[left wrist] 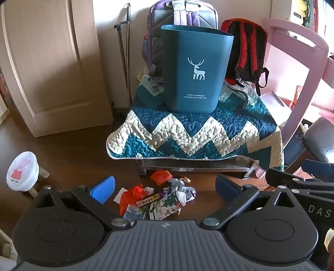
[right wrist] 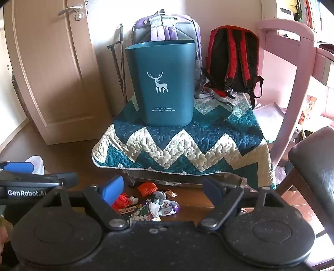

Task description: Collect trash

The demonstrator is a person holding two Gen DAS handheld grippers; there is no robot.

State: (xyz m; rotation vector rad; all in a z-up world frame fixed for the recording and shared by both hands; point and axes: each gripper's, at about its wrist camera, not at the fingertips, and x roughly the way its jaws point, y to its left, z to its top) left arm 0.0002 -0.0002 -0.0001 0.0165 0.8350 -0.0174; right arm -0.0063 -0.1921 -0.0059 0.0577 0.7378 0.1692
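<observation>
A teal trash bin (left wrist: pixel 193 68) with a white deer print stands upright on a quilt-covered bench (left wrist: pixel 194 133); it also shows in the right wrist view (right wrist: pixel 161 85). A pile of trash (left wrist: pixel 158 198) lies on the brown floor in front of the bench: orange netting (left wrist: pixel 159 176), crumpled wrappers and paper. The pile shows in the right wrist view (right wrist: pixel 150 203) too. My left gripper (left wrist: pixel 165 187) is open and empty above the pile. My right gripper (right wrist: pixel 163 188) is open and empty above the pile.
A purple backpack (left wrist: pixel 183 14) and a red-black backpack (left wrist: pixel 244 50) lean behind the bin. A small stool with a Peppa Pig cover (left wrist: pixel 22 171) stands left. A pink desk frame (left wrist: pixel 302 68) and a dark chair (right wrist: pixel 315 164) are right. A door (right wrist: pixel 48 68) is left.
</observation>
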